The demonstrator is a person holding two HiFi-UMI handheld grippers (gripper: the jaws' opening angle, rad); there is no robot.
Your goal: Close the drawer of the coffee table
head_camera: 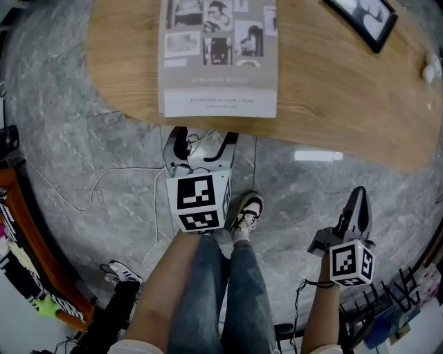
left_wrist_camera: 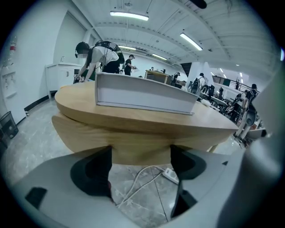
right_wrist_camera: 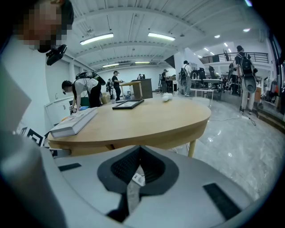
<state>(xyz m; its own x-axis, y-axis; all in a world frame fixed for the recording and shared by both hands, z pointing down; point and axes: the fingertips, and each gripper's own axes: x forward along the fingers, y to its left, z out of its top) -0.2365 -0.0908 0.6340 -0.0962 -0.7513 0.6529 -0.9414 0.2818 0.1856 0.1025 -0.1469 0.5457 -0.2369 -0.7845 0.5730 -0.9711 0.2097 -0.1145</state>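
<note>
Ahead of left tongs, drawer

Book, black picture frame, white cable

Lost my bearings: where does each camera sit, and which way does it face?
Head view: on the head, steeply down onto the oval light-wood coffee table and large grey book; jeans, left tool, right tool show.
Left gripper view: on left tool, facing the table's edge; open jaws.
Right gripper view: on right tool, across the tabletop; shut jaws.
Shared: table, book.
</note>
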